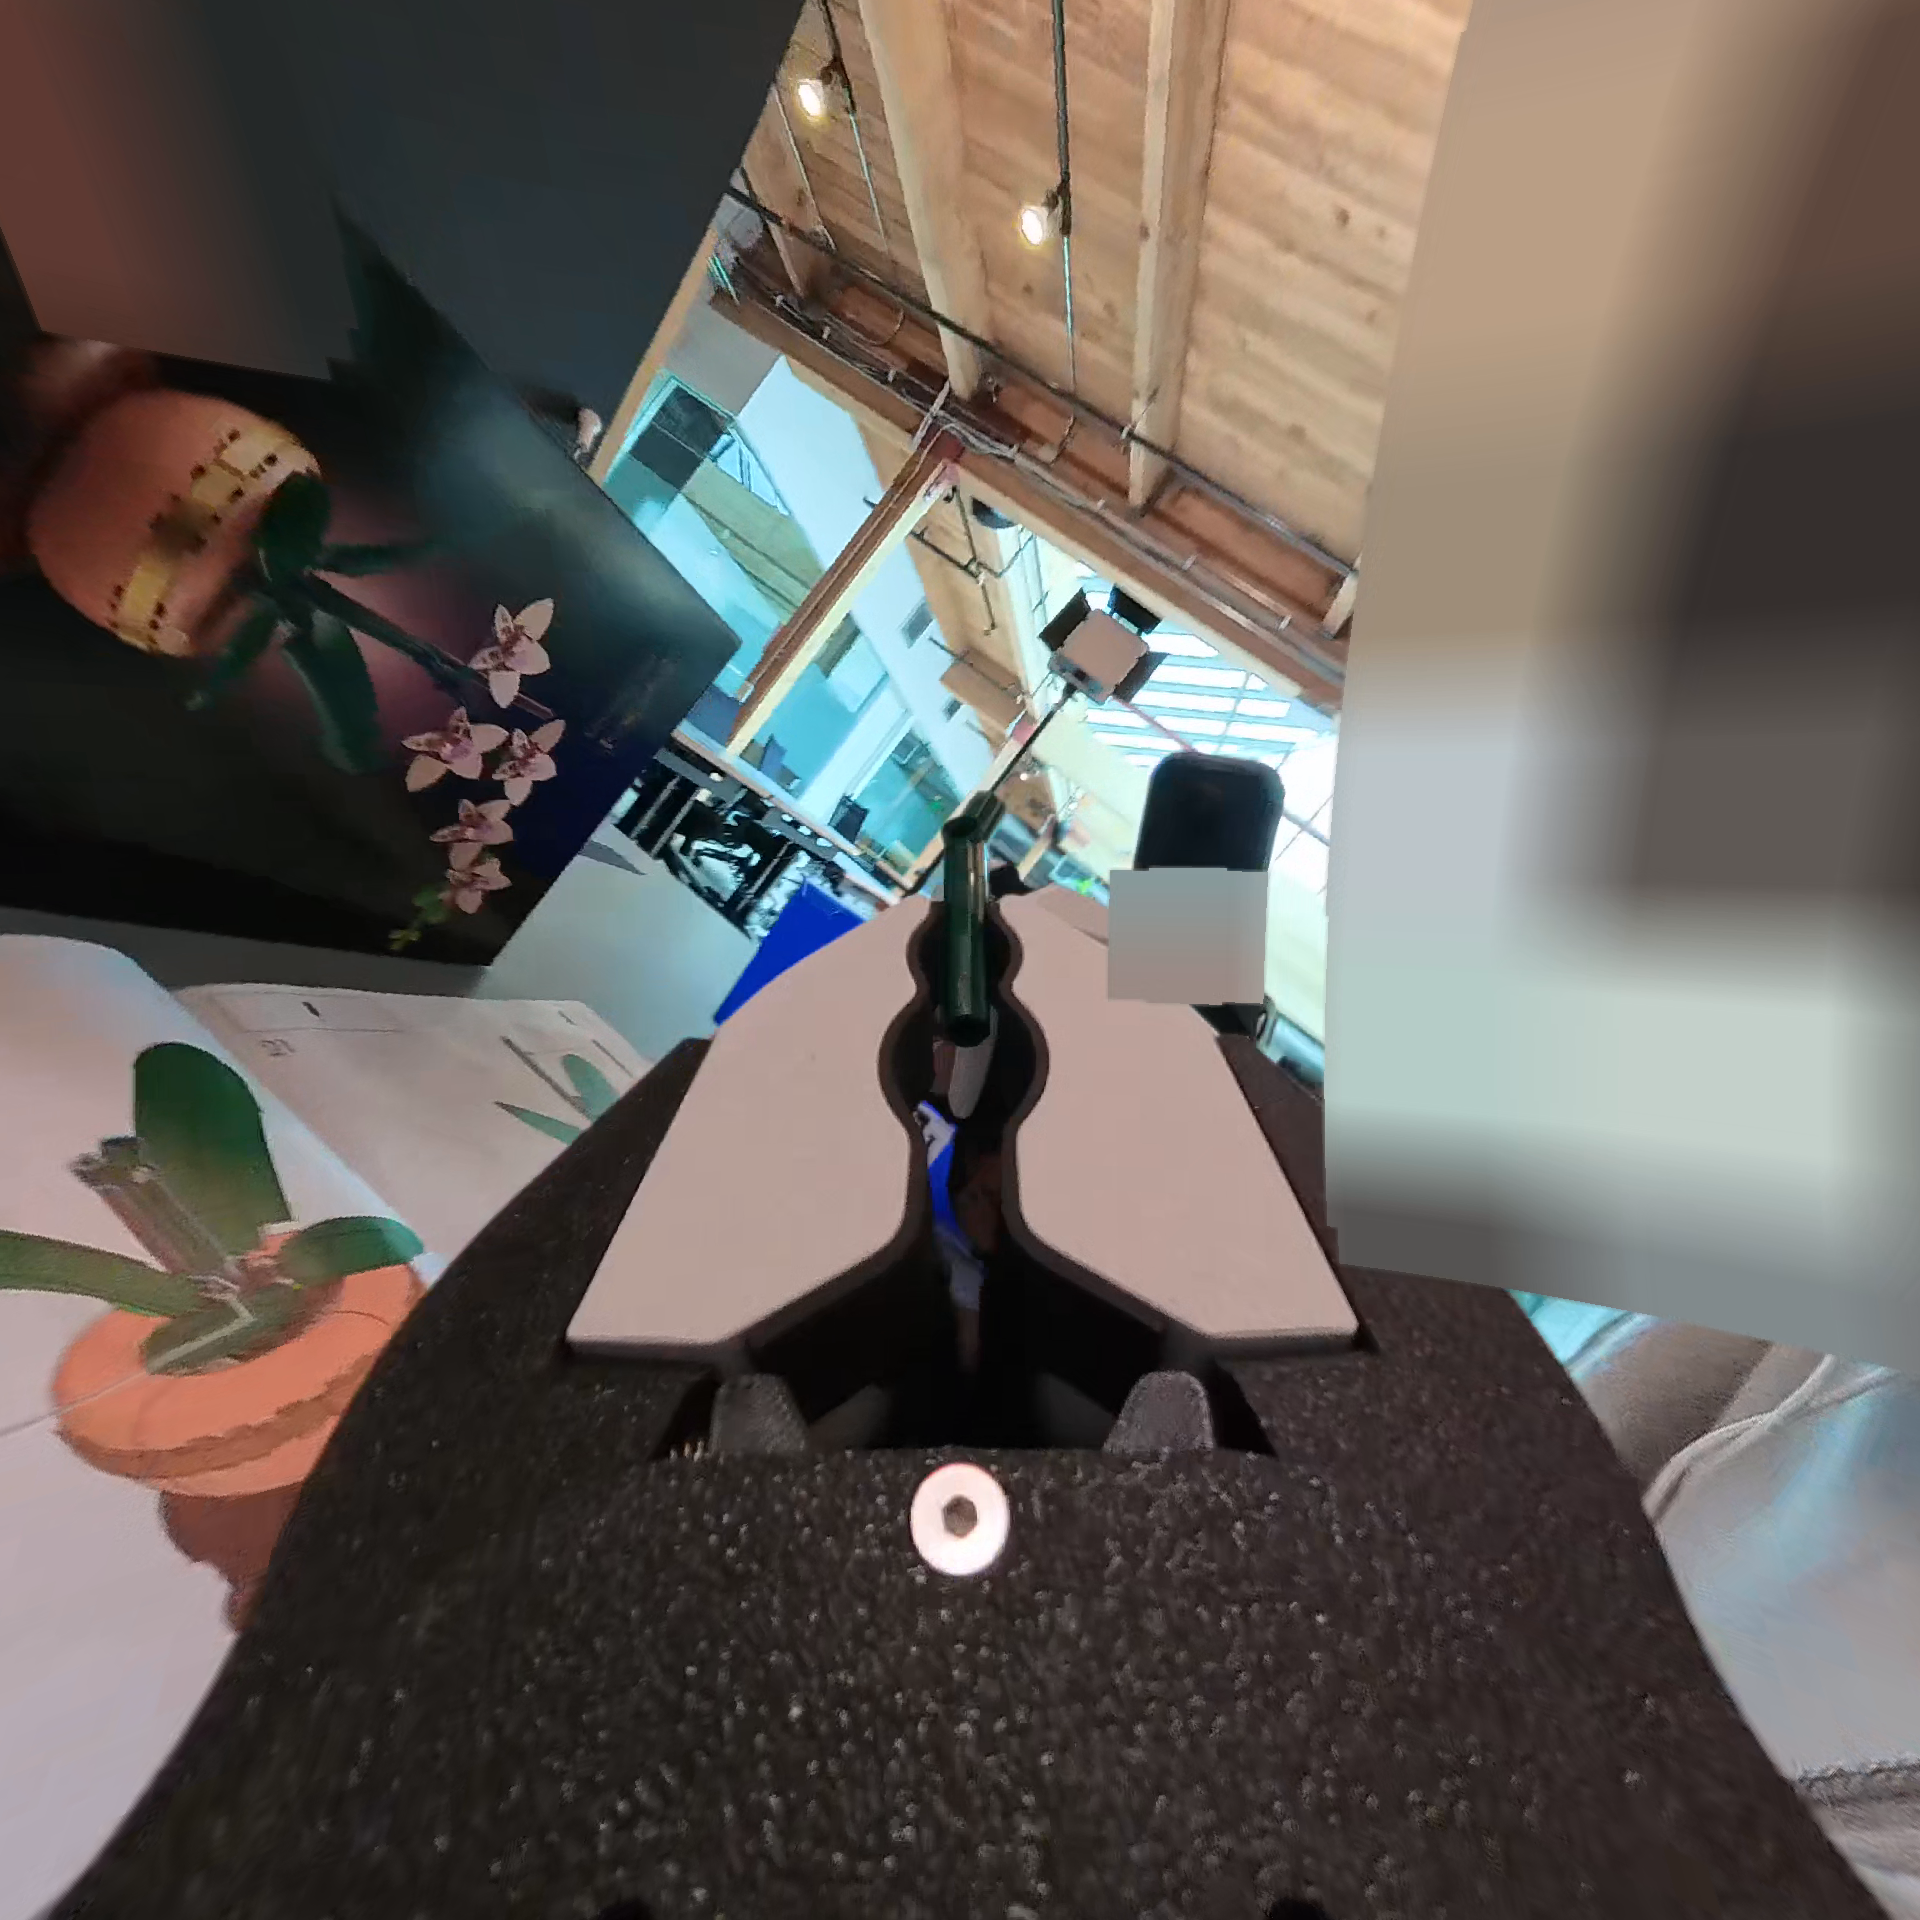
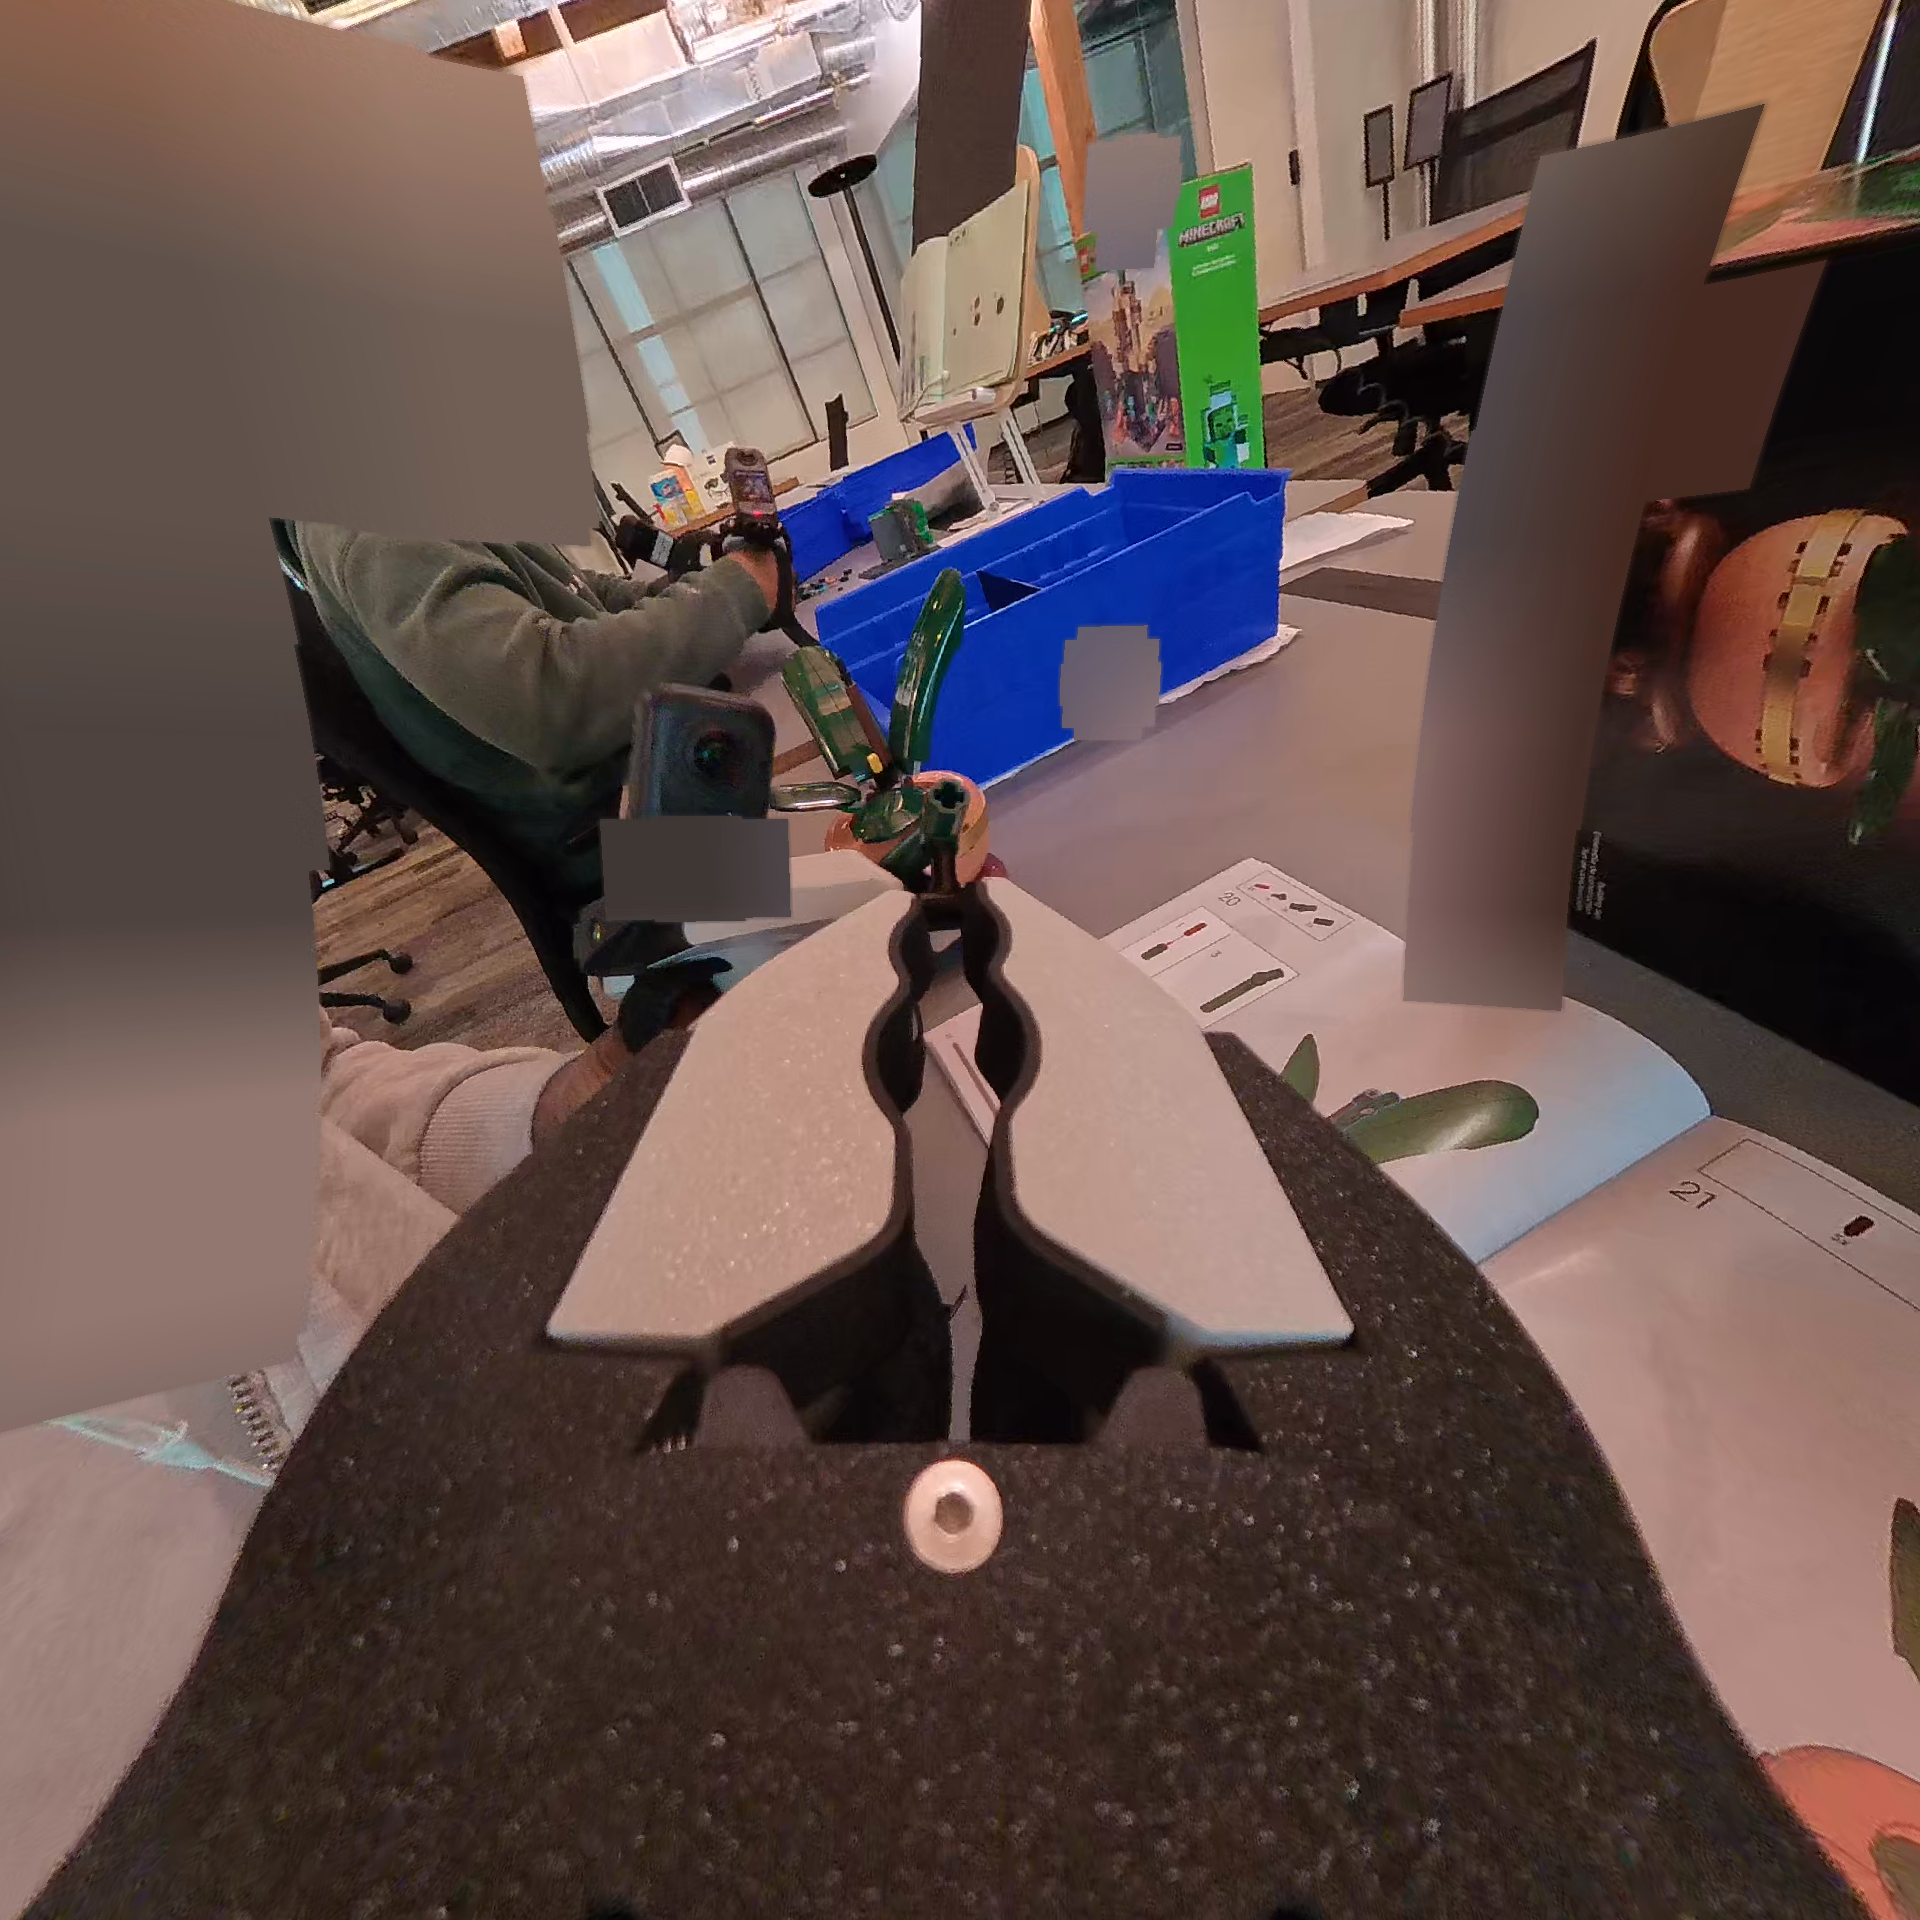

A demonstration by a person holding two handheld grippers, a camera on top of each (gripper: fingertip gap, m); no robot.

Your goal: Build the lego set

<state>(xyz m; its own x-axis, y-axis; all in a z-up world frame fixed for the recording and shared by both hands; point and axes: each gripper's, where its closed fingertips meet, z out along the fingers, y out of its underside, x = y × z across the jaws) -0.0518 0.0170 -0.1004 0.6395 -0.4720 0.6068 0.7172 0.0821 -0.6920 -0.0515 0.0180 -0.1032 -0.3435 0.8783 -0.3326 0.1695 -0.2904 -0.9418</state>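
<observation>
My left gripper (image 1: 968, 920) is shut on a dark green Lego stem piece (image 1: 962, 987) and points up toward the ceiling. The stem stands upright between the fingertips, and its top sticks out past them. My right gripper (image 2: 940, 904) is shut on the bottom of the Lego plant model (image 2: 914, 821). The model is an orange pot with several dark green leaves (image 2: 925, 665) rising from it, held above the table. The left gripper's camera (image 2: 707, 758) shows just left of the model in the right wrist view.
An open instruction booklet (image 2: 1558, 1164) lies on the grey table and also shows in the left wrist view (image 1: 156, 1195). The dark Lego box (image 1: 312, 675) stands behind it. A blue bin (image 2: 1091, 582) sits farther back. A person in a green sleeve (image 2: 499, 665) works at the left. The grippers are tip to tip, or close to it.
</observation>
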